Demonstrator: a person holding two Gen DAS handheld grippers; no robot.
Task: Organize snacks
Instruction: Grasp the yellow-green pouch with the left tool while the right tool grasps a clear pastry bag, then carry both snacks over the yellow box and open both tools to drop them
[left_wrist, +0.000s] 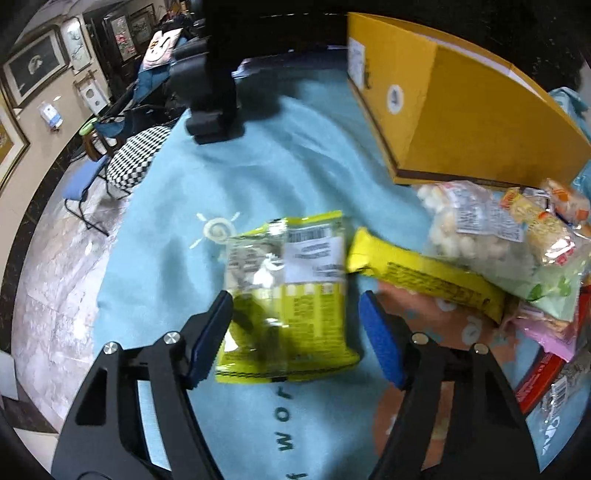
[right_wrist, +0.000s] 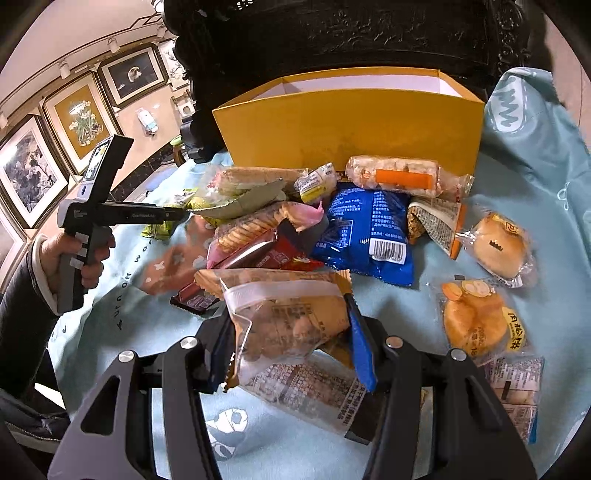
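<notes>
Left gripper (left_wrist: 295, 332) spread wide around the yellow-green packet (left_wrist: 288, 295); right gripper (right_wrist: 291, 343) clamps the tan snack bag (right_wrist: 288, 317)

Wall (right_wrist: 129, 33) was beige, upper band paler with a stepped moulding line. Track spotlights (right_wrist: 112, 45) were mounted along it. Several framed pictures (right_wrist: 83, 120) hung in a row: a flower study on gold ground, and monochrome prints (right_wrist: 27, 171) in dark frames. A small white-and-blue unit (right_wrist: 147, 120) was fixed to the wall below them. Floor (left_wrist: 55, 266) was pale marbled stone with a dark border strip (left_wrist: 22, 236). A blue folding chair (left_wrist: 79, 182) and a black-and-white checkered cushion (left_wrist: 135, 160) stood beside the tabletop. Dark carved wooden furniture (right_wrist: 369, 33) rose behind. Tabletop was covered by a light blue printed cloth (left_wrist: 280, 147).
</notes>
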